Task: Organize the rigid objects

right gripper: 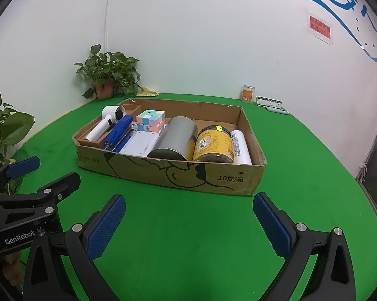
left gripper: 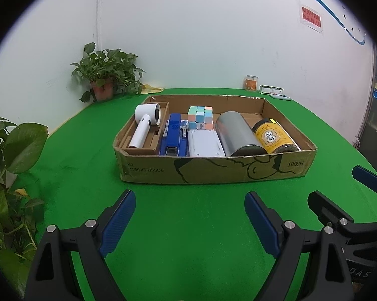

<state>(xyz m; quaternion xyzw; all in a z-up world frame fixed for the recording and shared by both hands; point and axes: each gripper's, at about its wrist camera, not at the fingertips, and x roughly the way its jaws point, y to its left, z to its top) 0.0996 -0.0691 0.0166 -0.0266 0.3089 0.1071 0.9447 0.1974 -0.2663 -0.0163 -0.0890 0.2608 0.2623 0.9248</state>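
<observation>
Jaws of left gripper (left gripper: 190,214) apart, nothing between; right gripper (right gripper: 189,218) likewise apart and bare, both hovering over green felt desk (left gripper: 188,225), short of box.

Task looks nearly done: rigid things lie packed side by side in shallow cardboard box (left gripper: 213,169) mid-desk. None loose in front of it.

Contents:
- white plastic fan (left gripper: 144,125)
- blue stapler (left gripper: 173,135)
- pastel cube (left gripper: 200,116)
- flat white case (left gripper: 205,143)
- smooth steel can (left gripper: 238,135)
- yellow-label jar (left gripper: 273,136)
- white tube (right gripper: 241,146) (right view only)
</observation>
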